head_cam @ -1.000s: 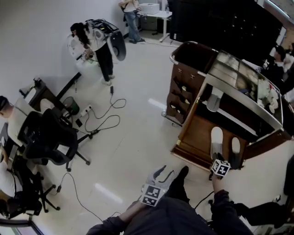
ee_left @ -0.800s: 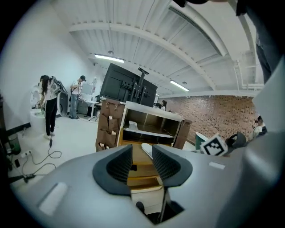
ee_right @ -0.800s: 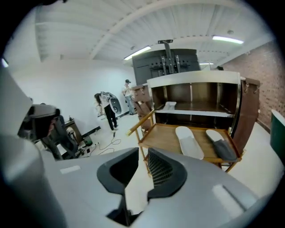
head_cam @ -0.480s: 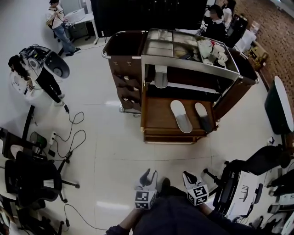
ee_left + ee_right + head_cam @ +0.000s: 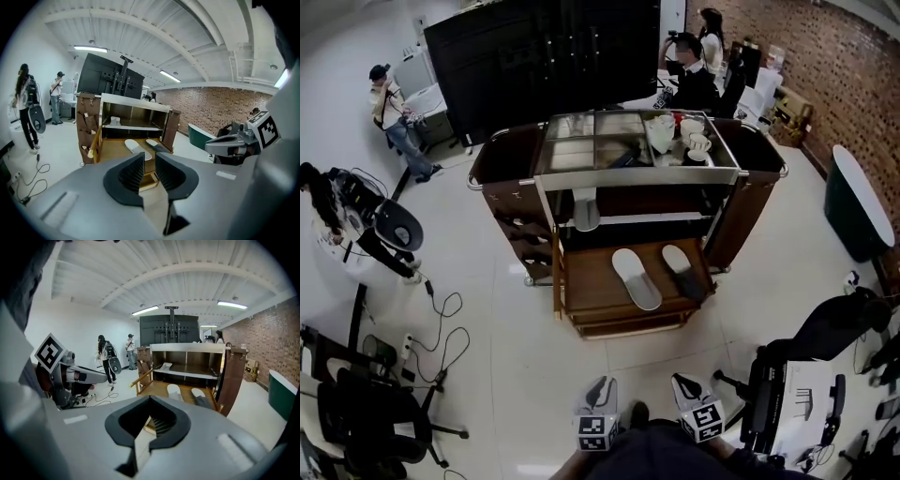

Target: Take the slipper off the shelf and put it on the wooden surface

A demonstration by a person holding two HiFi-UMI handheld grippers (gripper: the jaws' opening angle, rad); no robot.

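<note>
A hotel cart stands a few steps ahead. One white slipper lies on its middle shelf. On the pulled-out wooden surface below lie a white slipper and a grey one. Both grippers are low by my body, well short of the cart. My left gripper is closing, a narrow gap still between its jaws and nothing in it. My right gripper is shut and empty. The right gripper view shows the shelf slipper and the two lower ones.
Black office chairs and loose cables lie on the floor at left. Another chair and a white stand are at right. People stand at the left and behind the cart. A black cabinet wall is at the back.
The right gripper has come back from the wooden surface to my body and shut. The left jaws have narrowed. The head view has swung so the cart sits centred and farther off.
</note>
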